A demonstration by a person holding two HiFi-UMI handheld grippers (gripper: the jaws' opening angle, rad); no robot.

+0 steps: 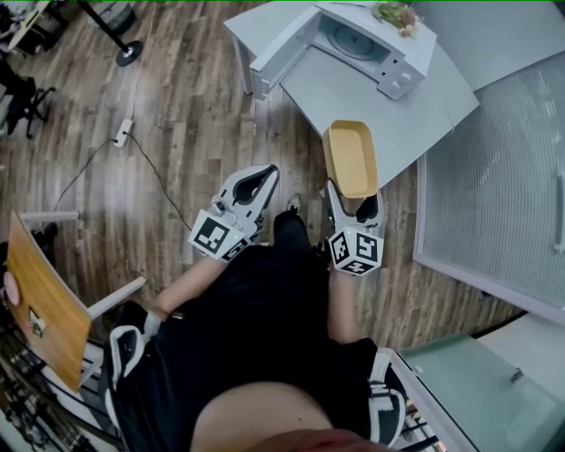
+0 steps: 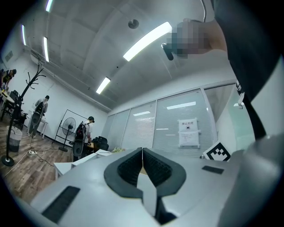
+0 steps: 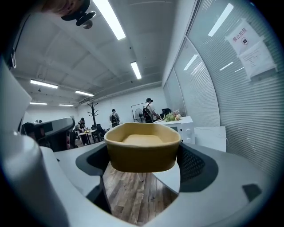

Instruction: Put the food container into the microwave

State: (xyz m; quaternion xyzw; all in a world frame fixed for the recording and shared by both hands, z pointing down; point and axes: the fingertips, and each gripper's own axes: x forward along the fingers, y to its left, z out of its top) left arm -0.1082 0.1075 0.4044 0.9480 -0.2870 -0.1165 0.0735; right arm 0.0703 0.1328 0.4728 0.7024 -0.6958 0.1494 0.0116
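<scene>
My right gripper [image 1: 356, 201] is shut on a tan oblong food container [image 1: 350, 157], held above the near edge of the white table [image 1: 415, 115]. In the right gripper view the container [image 3: 143, 151] sits level between the two dark pads, its open top up. The white microwave [image 1: 340, 40] stands at the table's far end with its door [image 1: 282, 53] swung open to the left, the turntable visible inside. My left gripper [image 1: 261, 183] hangs over the wooden floor left of the container, shut with nothing in it; its pads [image 2: 133, 167] meet in the left gripper view.
Greenery [image 1: 395, 14] lies on top of the microwave. A glass partition [image 1: 503, 168] runs along the right. A wooden chair [image 1: 40, 300] stands at the left, and a power strip with cable [image 1: 124, 132] lies on the floor. People stand far off in the room [image 3: 148, 108].
</scene>
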